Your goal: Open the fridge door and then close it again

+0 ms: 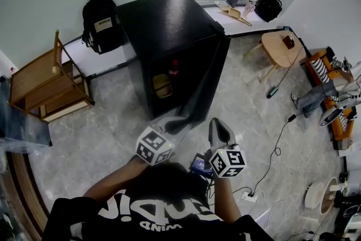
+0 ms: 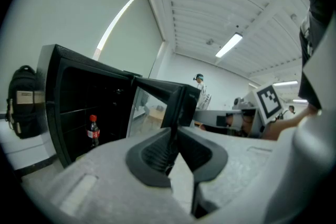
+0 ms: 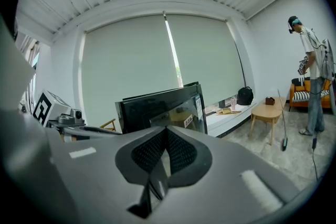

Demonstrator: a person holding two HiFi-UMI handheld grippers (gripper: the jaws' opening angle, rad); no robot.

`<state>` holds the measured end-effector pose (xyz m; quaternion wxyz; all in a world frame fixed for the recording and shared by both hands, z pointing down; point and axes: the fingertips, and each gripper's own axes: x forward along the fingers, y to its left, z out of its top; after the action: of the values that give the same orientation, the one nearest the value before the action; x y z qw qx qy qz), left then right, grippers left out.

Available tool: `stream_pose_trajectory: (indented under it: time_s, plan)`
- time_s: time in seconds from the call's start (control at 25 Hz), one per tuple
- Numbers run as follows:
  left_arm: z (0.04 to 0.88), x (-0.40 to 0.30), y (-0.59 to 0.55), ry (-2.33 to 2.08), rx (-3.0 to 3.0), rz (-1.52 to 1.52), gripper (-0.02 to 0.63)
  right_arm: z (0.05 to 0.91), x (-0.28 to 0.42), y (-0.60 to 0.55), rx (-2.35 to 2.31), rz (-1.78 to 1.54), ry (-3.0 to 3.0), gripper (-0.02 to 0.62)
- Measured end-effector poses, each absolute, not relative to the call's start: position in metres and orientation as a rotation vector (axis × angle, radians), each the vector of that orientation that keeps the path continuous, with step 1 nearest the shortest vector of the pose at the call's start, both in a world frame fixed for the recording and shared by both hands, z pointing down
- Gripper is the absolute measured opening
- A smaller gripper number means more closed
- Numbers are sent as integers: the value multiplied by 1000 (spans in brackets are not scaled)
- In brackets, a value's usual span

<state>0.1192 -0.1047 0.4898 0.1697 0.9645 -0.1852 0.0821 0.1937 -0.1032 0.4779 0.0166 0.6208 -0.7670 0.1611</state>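
While the task is judged to be at its halfway point, with the door swung wide and the closing not yet done, the scene can be read from the left side across. A wooden rack and a black backpack are seen by the wall, well apart from the work. Next comes the black fridge, which stands on the floor in the middle of the room, and a small bottle with a red cap can be seen upright inside it. The fridge door is hung on the right side of the fridge and is swung out toward the person. Its free edge is pinched by the left gripper, whose jaws are closed on that thin edge. Just beside it, the right gripper is held with its jaws pressed together and nothing between them. A small round table is seen farther right, well apart. To do the closing well, the edge should be held firmly and the door should be pushed in a round path about its hinge, not in a straight line. It should be moved slowly so that the bottle is not knocked over. The right gripper should be held away from the gap, so that nothing is caught when the door is shut.
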Motion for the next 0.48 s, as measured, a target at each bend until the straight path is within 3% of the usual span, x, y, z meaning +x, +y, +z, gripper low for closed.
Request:
stream_pose_trajectory:
  time_s: [0.48]
  plan:
    - [490,101,-117,-597,2718,196,37,479,183,-112,1901,509,-2408,-3]
